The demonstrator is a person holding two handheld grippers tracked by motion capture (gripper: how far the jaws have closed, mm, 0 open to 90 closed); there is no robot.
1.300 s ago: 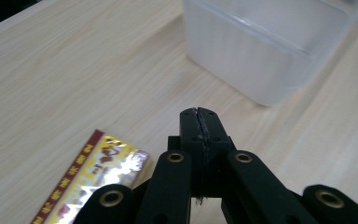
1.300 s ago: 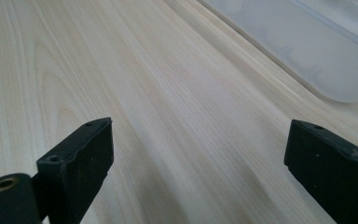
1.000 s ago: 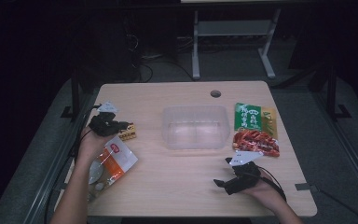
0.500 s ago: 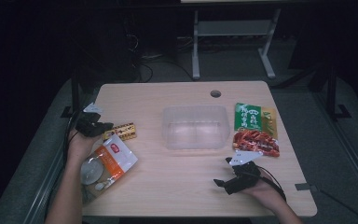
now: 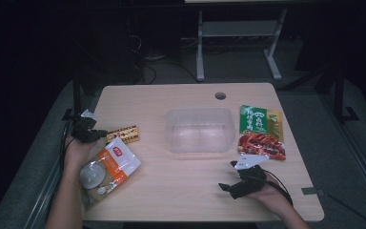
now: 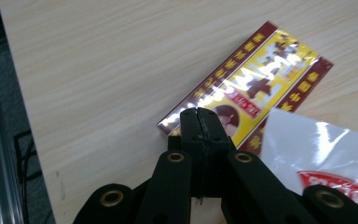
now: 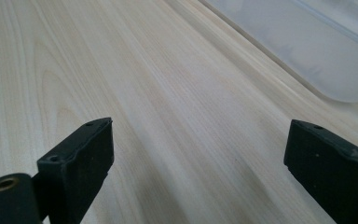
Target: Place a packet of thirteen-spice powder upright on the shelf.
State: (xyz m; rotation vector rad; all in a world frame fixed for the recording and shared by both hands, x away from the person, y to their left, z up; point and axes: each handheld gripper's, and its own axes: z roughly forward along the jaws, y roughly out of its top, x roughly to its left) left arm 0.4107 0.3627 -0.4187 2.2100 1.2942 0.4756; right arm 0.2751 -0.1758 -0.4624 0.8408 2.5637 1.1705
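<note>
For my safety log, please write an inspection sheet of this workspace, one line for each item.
Surface: light wooden table, with a round hole near the far edge.
Job's things: yellow and red packet, flat on the table at the tips of the left tongs; clear plastic tub at the centre.
Clutter: orange and white pouch; green packet; red packet.
Grippers: left tongs shut; right tongs open above bare wood.
Cables: one trails from the right tongs.
Surroundings: dark; a metal stand behind the table.

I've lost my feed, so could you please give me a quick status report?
Left gripper shut, at the yellow snack bar. Right gripper open, idle. White-orange pouch overlaps the bar.
</note>
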